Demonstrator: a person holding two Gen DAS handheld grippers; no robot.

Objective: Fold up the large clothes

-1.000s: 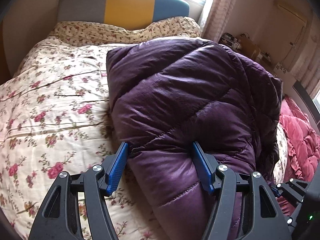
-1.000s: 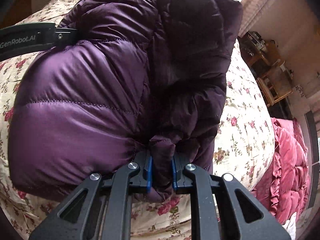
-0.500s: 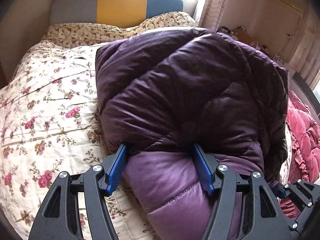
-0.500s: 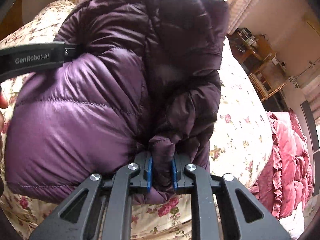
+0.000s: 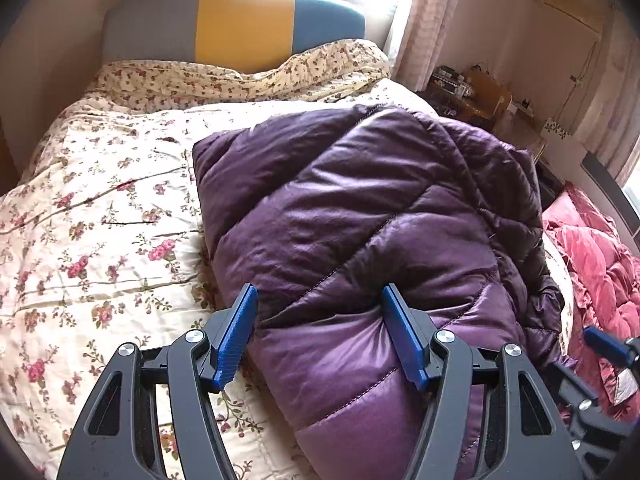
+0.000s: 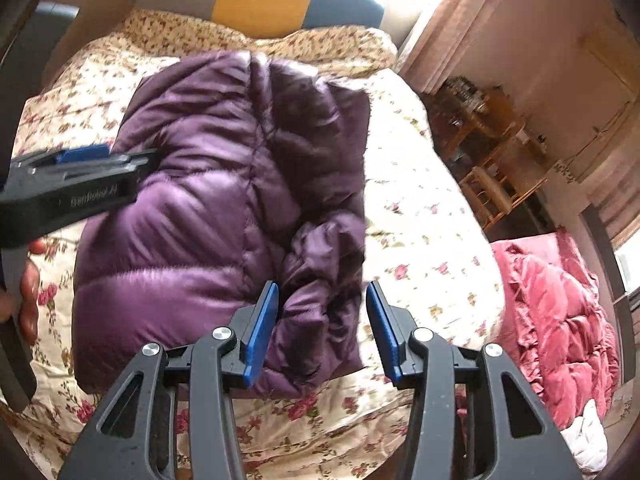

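Observation:
A puffy purple down jacket (image 5: 360,208) lies folded into a thick bundle on the floral bed quilt (image 5: 100,220). My left gripper (image 5: 320,320) straddles the bundle's near edge with its jaws wide. Its blue pads dent the padding on both sides, so it holds the thick fold. In the right wrist view the left gripper (image 6: 80,184) sits at the jacket's (image 6: 200,220) left side, held by a hand (image 6: 28,280). My right gripper (image 6: 320,320) hovers above the bunched dark sleeve part, its jaws opening and its pads touching nothing.
The striped grey, yellow and blue headboard (image 5: 240,24) stands at the far end of the bed. A red ruffled quilt (image 6: 560,300) lies off the bed's right side. A wooden chair (image 6: 496,188) and cluttered furniture stand by the right wall.
The right gripper has let go of the bunched jacket fold, spread its jaws and risen away. The jacket has settled lower on the bed. The left gripper keeps the same hold.

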